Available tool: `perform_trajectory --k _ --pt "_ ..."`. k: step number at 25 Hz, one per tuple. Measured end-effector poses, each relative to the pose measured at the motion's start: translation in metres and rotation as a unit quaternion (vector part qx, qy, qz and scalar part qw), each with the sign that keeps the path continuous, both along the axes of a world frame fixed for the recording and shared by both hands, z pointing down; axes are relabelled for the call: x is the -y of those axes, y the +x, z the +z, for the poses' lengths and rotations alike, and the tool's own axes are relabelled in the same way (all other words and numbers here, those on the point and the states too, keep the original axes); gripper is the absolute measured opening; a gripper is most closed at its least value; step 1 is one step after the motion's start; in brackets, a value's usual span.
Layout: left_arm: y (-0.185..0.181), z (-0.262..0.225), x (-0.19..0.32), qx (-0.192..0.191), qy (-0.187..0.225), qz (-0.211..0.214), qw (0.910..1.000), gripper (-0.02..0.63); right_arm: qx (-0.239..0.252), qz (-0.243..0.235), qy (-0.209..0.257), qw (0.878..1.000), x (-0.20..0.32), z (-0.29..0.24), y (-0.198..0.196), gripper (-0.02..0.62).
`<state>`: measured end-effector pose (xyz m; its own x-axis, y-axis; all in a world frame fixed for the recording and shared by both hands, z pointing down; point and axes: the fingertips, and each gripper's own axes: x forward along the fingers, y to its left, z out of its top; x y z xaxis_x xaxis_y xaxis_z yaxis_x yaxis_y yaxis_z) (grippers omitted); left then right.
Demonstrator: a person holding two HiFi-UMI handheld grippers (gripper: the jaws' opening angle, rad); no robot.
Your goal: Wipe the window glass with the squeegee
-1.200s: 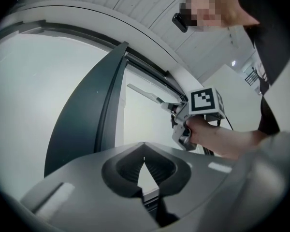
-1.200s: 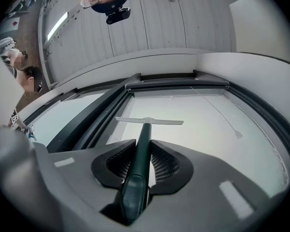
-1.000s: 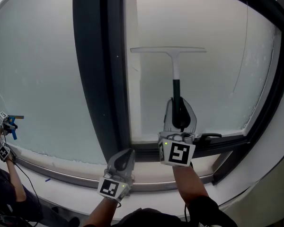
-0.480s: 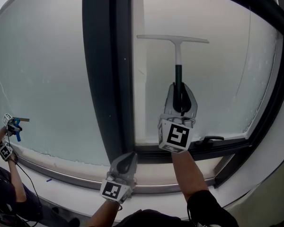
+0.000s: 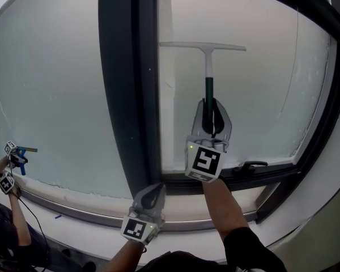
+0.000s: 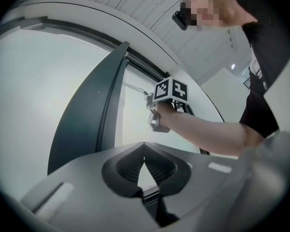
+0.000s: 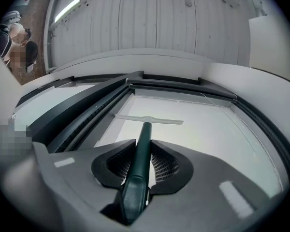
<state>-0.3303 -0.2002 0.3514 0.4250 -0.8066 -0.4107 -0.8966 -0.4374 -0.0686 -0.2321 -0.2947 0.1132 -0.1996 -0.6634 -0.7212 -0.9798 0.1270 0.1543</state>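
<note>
The right gripper (image 5: 211, 118) is clamped on the dark green handle of the squeegee (image 5: 207, 67), which is pinched between both jaws. The gripper is held up in front of the right-hand pane of the window glass (image 5: 266, 89). On the gripper's near end a marker cube (image 5: 204, 162) is carried, printed with a black-and-white square pattern and lit by a small green light at one corner. From the handle a pale shaft runs upward to the pale blade, which is set level across the upper part of the pane and appears to lie against it. The blade's left end is just beside the broad dark post (image 5: 127, 84) that divides the two panes. A dark lever handle (image 5: 248, 165) is fixed on the frame below the right gripper.

The left gripper (image 5: 150, 194) is held low, near the foot of the post and above the pale sill (image 5: 73, 205). Its jaws are pressed together at the tips with nothing between them. At the far left edge another person (image 5: 11, 169) is seen with marked grippers.
</note>
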Motion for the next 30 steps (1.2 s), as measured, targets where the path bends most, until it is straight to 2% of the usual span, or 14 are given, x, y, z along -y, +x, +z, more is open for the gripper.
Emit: perform_trajectory --k 30 --pt "-0.005 0.010 0.003 -0.009 -0.028 -0.004 0.9996 0.000 -0.006 0.003 -0.025 1.000 -0.008 0.033 -0.001 0.095"
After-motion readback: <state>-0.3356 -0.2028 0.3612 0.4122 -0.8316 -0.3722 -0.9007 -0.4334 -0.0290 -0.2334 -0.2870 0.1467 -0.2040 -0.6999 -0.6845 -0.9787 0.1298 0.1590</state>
